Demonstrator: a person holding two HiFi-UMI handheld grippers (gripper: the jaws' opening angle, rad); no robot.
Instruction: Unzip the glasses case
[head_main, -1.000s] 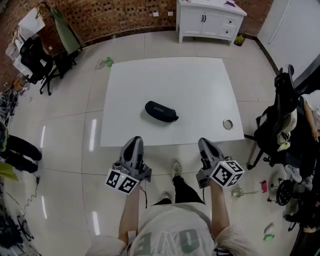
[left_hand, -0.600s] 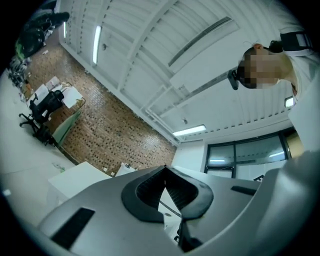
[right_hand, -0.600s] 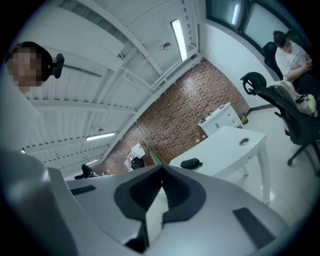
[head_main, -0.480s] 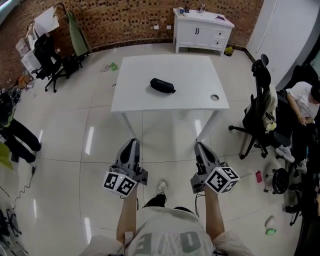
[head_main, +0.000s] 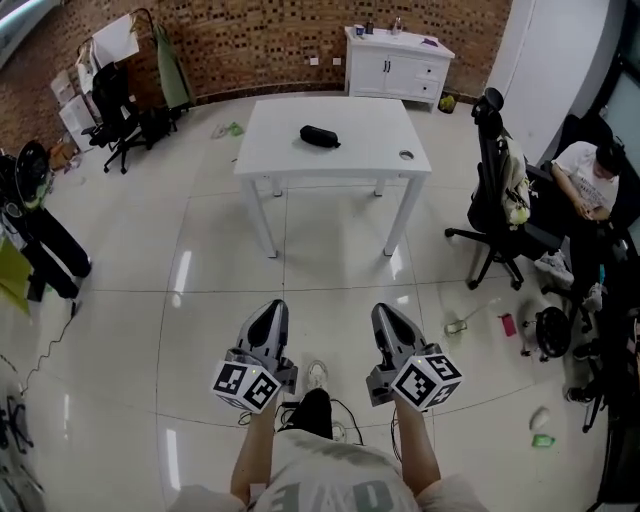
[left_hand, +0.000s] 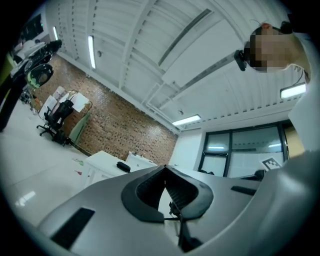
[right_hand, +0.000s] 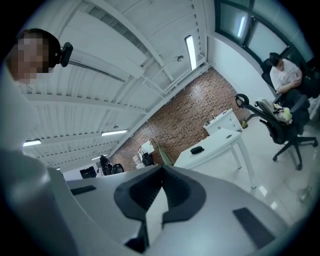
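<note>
The black glasses case (head_main: 319, 136) lies zipped on the white table (head_main: 350, 158), far ahead of me across the tiled floor. It also shows small in the left gripper view as the glasses case (left_hand: 123, 166) and in the right gripper view as the glasses case (right_hand: 196, 149). My left gripper (head_main: 274, 308) and right gripper (head_main: 381, 311) hang low in front of my body, well short of the table. Both are shut with nothing held; the jaw tips meet in the left gripper (left_hand: 165, 167) and the right gripper (right_hand: 161, 168).
A small round object (head_main: 405, 155) sits near the table's right corner. A black office chair (head_main: 500, 190) stands right of the table, with a seated person (head_main: 585, 175) beyond it. A white cabinet (head_main: 395, 60) lines the brick wall. Chairs (head_main: 110, 110) crowd the left.
I have backed away from the table: it and the case have shrunk and slid up the head view. Both grippers stay shut and low, side by side.
</note>
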